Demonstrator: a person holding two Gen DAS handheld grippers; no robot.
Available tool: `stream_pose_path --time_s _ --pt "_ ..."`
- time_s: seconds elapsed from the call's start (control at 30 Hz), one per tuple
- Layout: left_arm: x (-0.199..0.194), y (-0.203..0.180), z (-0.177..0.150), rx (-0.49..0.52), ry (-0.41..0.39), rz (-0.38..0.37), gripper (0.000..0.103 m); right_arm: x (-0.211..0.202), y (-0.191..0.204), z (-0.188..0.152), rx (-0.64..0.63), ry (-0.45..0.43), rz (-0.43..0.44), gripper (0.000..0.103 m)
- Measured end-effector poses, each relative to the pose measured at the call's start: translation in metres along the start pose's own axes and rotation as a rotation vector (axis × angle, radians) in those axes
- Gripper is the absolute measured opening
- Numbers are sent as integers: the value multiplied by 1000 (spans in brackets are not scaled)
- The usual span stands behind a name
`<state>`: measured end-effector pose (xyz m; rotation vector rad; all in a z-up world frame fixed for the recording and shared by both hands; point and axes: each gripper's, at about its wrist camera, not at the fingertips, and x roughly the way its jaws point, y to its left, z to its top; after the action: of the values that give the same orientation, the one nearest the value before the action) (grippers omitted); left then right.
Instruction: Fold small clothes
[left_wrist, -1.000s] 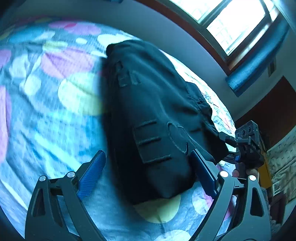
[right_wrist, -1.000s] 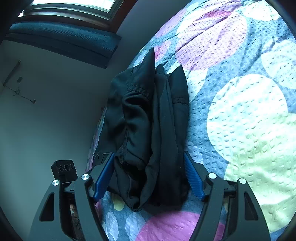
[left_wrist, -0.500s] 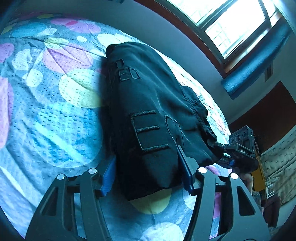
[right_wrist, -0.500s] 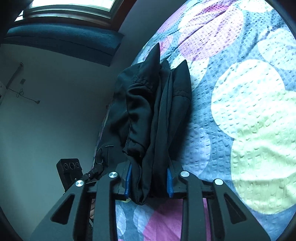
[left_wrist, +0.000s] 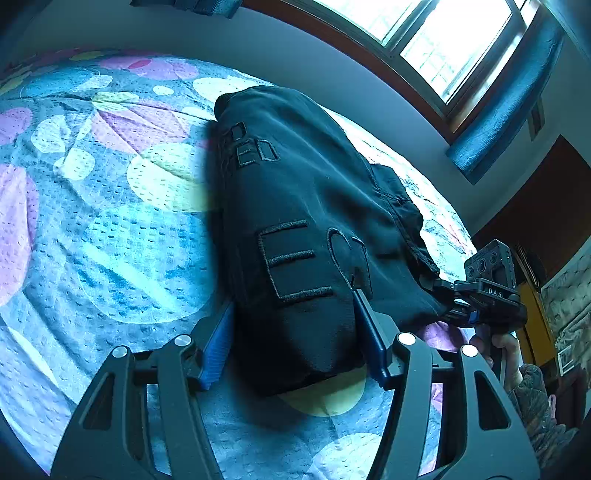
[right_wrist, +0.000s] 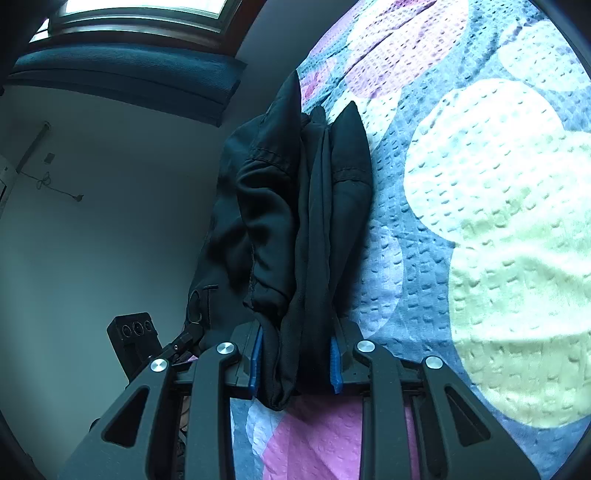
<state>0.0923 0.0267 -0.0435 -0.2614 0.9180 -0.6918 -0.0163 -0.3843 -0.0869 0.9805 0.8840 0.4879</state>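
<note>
Bedroom with a bright window and blue curtain behind, bed under a quilted bedspread of blue, pink and pale-yellow blobs. Seen from the left wrist: folded black fabric garment with raised stitched letters lying on the bedspread, near end between the blue pads of the left tongs, pads pressing both sides of the thick bundle. Further right, the right tongs biting the garment's other near corner, a hand beneath. Likely trouble here: a bulky stack squeezed only at its edge, inner layers free to slide out on a lift. Seen from the right wrist: right tongs closing, bunched black folds pinched between the pads, loose hems spilling above. Risk: uneven pull between the two grips skewing the fold, or dragging the bedspread into wrinkles.
</note>
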Motion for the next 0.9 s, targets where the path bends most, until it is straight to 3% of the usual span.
stream_pose_path --time_s 0.67,0.9 --pt "1 1 -1 -2 -9 -2 65 -6 -1 -2 -4 -8 13 27" --pt "-3 -6 -3 21 -38 73 76 -10 0 -1 -3 -29 32 33"
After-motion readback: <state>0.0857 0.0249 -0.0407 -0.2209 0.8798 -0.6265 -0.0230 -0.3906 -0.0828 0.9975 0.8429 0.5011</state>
